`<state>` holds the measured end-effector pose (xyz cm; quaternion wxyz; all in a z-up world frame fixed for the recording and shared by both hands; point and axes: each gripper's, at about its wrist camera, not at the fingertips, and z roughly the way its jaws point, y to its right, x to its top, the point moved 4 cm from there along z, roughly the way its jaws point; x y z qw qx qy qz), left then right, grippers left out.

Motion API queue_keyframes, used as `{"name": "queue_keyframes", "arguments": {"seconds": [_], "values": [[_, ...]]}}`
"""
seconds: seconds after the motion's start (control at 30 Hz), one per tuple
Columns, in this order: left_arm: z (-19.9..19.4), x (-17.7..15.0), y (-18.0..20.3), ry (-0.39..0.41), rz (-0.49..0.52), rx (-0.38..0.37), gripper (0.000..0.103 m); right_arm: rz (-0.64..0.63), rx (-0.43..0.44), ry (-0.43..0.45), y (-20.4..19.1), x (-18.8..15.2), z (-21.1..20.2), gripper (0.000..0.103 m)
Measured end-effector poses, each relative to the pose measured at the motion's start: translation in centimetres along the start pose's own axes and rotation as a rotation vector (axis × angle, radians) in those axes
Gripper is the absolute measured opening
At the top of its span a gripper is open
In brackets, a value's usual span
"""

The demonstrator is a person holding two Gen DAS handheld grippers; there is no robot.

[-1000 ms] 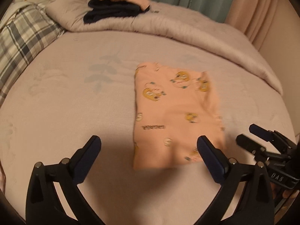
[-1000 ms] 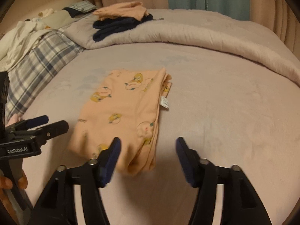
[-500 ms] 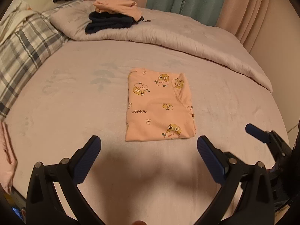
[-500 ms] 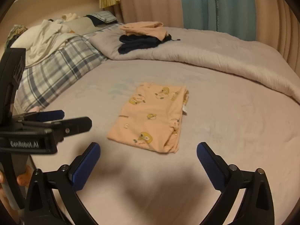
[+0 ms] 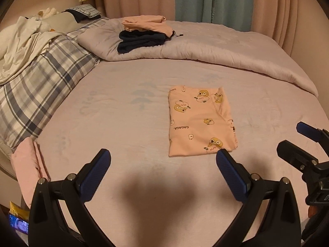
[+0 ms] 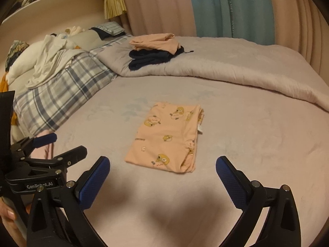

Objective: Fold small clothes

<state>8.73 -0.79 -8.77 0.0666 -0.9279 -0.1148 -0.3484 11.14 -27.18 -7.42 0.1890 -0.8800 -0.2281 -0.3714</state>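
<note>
The peach cartoon-print garment (image 5: 200, 121) lies folded into a flat rectangle on the bed (image 5: 115, 107), ahead of both pairs of jaws and touching neither. It sits ahead of and between the jaws of the left gripper (image 5: 163, 171), nearer the right-hand one, and ahead of and between the jaws of the right gripper (image 6: 162, 176). Both grippers stand wide open with nothing between their pads; the right gripper's jaws have just been opening, and no cloth is caught in them.

This piece looks finished. To do the step well, both grippers should stay clear of the folded rectangle so no pad snags an edge and spoils the fold. The next piece would likely be the pink cloth (image 5: 28, 164) lying at the bed's edge, left of the left jaws; whether it needs folding cannot be told.

Counted: one peach printed garment in front; one stack on the grey duvet (image 5: 216, 47) far ahead, made of one peach folded piece (image 5: 147, 23) on top of one dark navy piece (image 5: 139, 41); one pink cloth; one plaid pillow (image 5: 41, 82); two grippers.
</note>
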Motion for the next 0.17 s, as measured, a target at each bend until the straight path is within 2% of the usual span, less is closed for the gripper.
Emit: {"name": "queue_keyframes", "arguments": {"seconds": [0.17], "values": [[-0.08, -0.06, -0.21, 0.001, -0.009, 0.006, 0.102, -0.011, 0.007, 0.002, -0.25, 0.09, -0.18, 0.102]]}}
